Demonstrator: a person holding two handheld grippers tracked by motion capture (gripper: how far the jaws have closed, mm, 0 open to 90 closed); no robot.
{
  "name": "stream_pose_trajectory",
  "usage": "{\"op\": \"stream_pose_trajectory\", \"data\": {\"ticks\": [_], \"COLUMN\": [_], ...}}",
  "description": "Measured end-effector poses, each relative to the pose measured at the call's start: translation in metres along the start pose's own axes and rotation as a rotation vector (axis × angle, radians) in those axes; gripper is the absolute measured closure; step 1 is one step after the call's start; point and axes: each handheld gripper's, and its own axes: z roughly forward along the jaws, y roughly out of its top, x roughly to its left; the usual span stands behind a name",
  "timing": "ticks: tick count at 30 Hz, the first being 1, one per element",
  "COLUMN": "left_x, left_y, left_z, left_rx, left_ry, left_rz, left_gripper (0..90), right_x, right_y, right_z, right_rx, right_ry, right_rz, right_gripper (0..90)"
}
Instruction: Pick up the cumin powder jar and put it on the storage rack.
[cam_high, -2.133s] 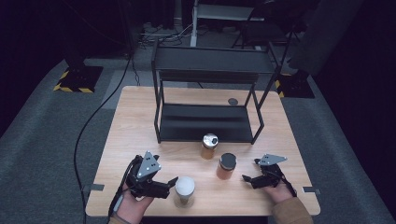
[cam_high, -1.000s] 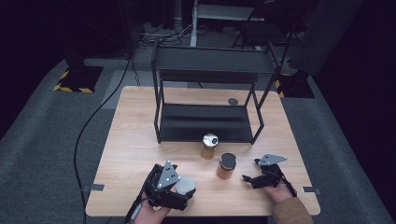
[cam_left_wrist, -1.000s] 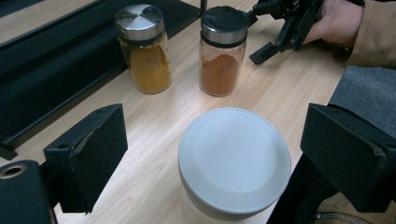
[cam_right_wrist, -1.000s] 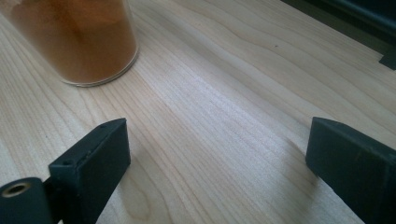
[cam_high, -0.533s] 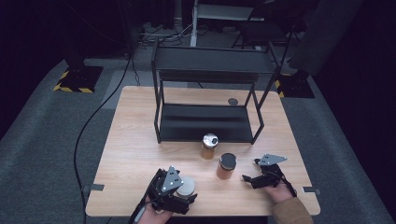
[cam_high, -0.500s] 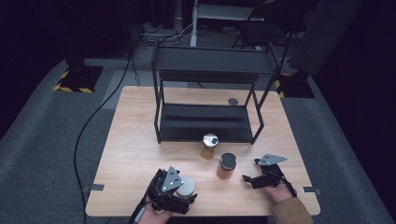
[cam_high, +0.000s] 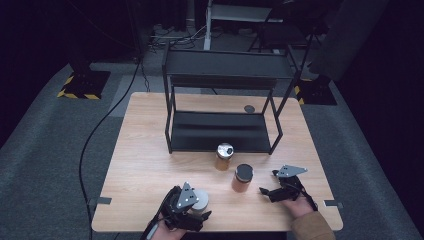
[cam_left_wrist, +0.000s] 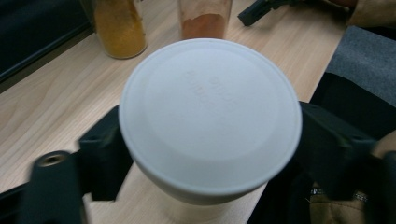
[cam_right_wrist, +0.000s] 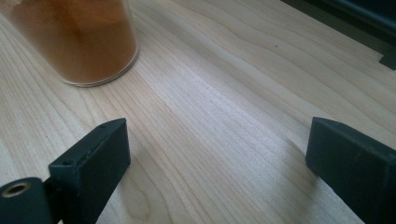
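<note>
1. Light wooden table (cam_high: 150, 165) carries everything.
2. Black metal two-tier shelf rack (cam_high: 222, 75), well behind the tub; path there is free on the left.
3. White round lidded plastic tub (cam_left_wrist: 210, 116), table's near edge; left gripper (cam_high: 192, 207) jaws clamp its sides, ready to lift.
4. Two glass spice jars, orange-powder one (cam_high: 242, 178) and yellow-powder one (cam_high: 223, 156), between tub and rack.
5. Right gripper (cam_high: 267, 192), jaws spread, empty, beside the orange jar.

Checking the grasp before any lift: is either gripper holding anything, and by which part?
The left gripper clasps the white-lidded jar by its sides, just under the lid. The right gripper is open, holding nothing.
</note>
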Motion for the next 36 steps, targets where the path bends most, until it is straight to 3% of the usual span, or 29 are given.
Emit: {"op": "stream_pose_trajectory", "data": {"ticks": [3, 18, 36], "left_x": [0.001, 0.006, 0.033], "left_y": [-0.002, 0.013, 0.061], "left_z": [-0.003, -0.007, -0.031], "left_rx": [-0.009, 0.015, -0.029], "left_ry": [0.007, 0.010, 0.042], "left_rz": [-0.012, 0.002, 0.056], "left_gripper": [32.6, 33.0, 33.1], "right_x": [0.000, 0.001, 0.001], "right_y": [0.000, 0.000, 0.000], "right_z": [0.000, 0.000, 0.000], "right_rx": [0.000, -0.001, -0.002], "right_ry": [0.000, -0.002, -0.006], "right_rz": [0.000, 0.002, 0.005], "right_gripper": [6.2, 6.3, 6.8]}}
